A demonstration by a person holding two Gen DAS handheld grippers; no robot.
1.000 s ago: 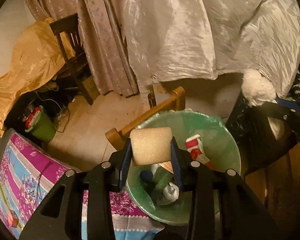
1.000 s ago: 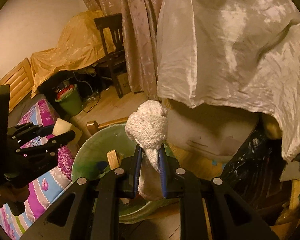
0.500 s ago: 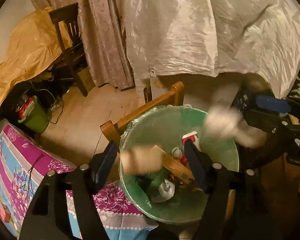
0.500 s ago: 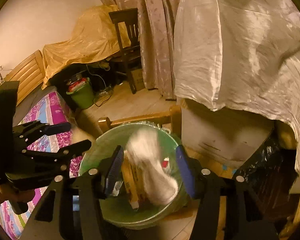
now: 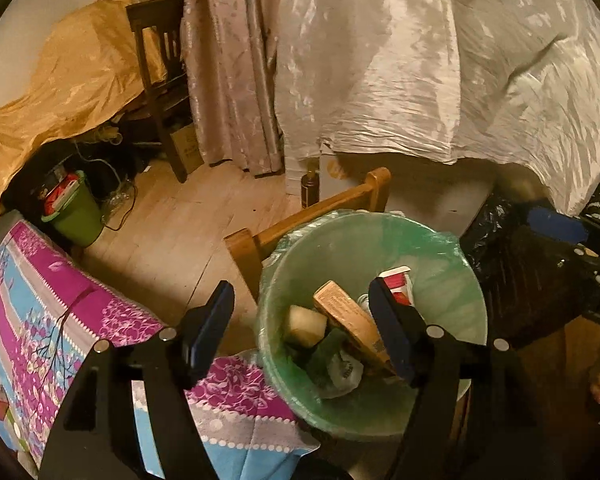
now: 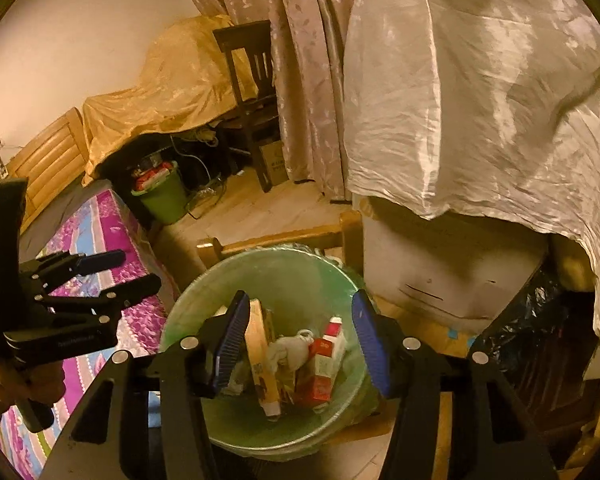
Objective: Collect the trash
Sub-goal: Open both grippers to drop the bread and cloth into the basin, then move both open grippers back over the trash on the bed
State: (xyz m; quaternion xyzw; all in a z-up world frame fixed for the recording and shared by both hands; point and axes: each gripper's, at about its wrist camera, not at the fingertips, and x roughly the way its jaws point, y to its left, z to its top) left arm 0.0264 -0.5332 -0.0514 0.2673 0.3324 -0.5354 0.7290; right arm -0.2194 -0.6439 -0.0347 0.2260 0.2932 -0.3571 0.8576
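Over bin [image 5: 440, 264]: both grippers [image 5: 302, 332] [image 6: 300, 338] agape, empty; sponge [image 5: 306, 326] visible left view only.

Home bedroom: patterned bedspread [image 5: 40, 320], curtains [image 5: 228, 60], wooden chair [image 5: 160, 72], cloth-draped furniture [image 5: 440, 60].

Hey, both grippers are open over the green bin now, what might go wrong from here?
1. The long wooden piece leans up against the side of the bin; later trash may catch on it or bounce out.
2. The left gripper and right gripper hang low over the bin, so either could snag its thin liner when lifting away.
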